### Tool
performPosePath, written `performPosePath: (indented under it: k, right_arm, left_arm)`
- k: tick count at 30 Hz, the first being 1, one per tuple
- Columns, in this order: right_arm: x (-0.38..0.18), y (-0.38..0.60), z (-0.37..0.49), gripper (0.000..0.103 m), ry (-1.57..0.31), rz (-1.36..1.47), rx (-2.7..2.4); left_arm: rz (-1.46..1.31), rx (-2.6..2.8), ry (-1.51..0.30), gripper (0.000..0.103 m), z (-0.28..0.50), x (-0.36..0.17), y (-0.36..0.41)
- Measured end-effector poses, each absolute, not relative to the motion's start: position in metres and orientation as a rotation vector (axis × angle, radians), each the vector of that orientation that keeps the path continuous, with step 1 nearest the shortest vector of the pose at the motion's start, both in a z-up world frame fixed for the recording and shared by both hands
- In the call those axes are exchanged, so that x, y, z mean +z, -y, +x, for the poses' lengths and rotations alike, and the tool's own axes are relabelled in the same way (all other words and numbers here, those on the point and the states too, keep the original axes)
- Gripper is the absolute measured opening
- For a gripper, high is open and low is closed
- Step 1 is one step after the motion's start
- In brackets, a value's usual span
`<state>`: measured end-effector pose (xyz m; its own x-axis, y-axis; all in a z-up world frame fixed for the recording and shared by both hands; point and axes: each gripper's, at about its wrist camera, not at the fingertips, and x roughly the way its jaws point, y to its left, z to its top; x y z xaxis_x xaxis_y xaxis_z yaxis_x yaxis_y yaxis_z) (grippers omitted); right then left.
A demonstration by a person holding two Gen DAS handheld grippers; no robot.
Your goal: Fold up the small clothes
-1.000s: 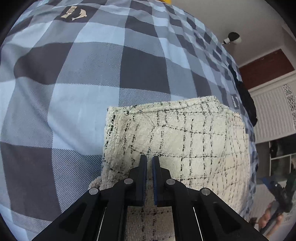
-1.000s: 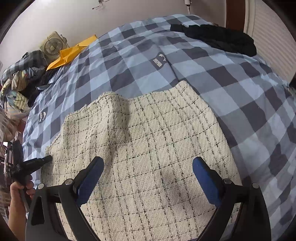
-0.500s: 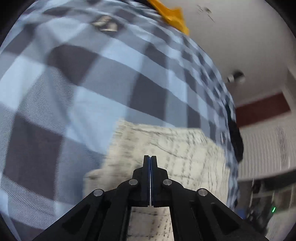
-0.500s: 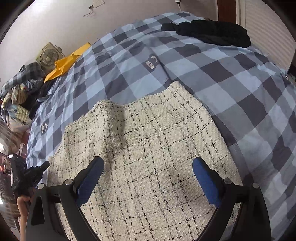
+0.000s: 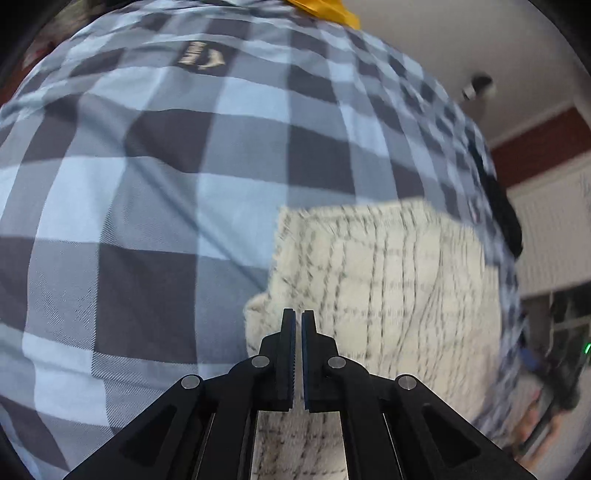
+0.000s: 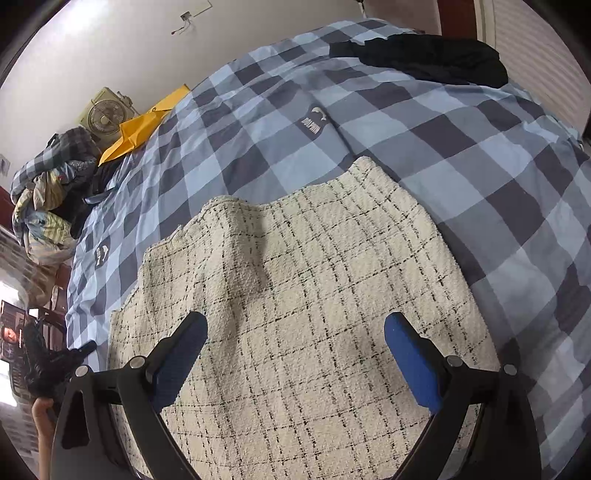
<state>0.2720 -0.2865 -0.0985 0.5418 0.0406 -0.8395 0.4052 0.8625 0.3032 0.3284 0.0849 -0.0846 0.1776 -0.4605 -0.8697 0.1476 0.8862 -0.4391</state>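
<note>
A: What does the left wrist view give?

B: The left gripper (image 5: 297, 325) has its jaws drawn almost together, only a thin slit between the pads, and nothing pinched there. Just past its tips lies the cream checked garment (image 5: 384, 273), blurred, spread on a bed with a blue-and-grey checked cover (image 5: 147, 192). A yellow thing (image 5: 328, 11) pokes in at the top edge.

A: And the right wrist view?

B: The right gripper (image 6: 295, 354) stands wide, one finger on each side of the picture, holding nothing. The garment (image 6: 306, 280) lies flat on the cover (image 6: 498, 155) under and ahead of it, with a raised wrinkle running toward its far edge. A black piece of clothing (image 6: 424, 59) lies at the bed's far end, well apart. At the left are a pile of clothes (image 6: 48, 195), a fan (image 6: 103, 120) and the yellow thing (image 6: 142, 133). The left gripper (image 6: 79, 350) shows at the lower left edge, beside the garment's corner.
</note>
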Motion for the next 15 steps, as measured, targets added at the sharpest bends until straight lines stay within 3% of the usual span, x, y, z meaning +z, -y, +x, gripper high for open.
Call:
performPosePath:
  k: [6,8,9,10,12,15]
  right_arm:
    - [-0.098,0.285,0.272,0.095,-0.977,0.505,-0.218]
    - [-0.099,0.285,0.272,0.095,-0.979,0.509,-0.215]
    - [-0.099,0.285,0.272,0.095,-0.980,0.510,-0.215]
    - [-0.099,0.284,0.272,0.095,-0.980,0.510,-0.214]
    - [-0.099,0.284,0.272,0.095,-0.980,0.510,-0.212]
    - [-0.099,0.282,0.273,0.095,-0.981,0.509,-0.205]
  left_arm:
    - [-0.211,-0.381,-1.274,0.004,0.323,-0.074,-0.080]
    - [-0.242,-0.379,-1.269,0.013,0.325,-0.072,-0.083]
    - [-0.240,-0.372,-1.267,0.049,0.325,-0.070,-0.083]
    - [-0.236,-0.362,-1.275,0.092,0.326,-0.071,-0.082]
    - [-0.206,-0.349,-1.319,0.103,0.329,-0.082,-0.075]
    - [-0.139,-0.308,-1.325,0.103,0.330,-0.093,-0.067]
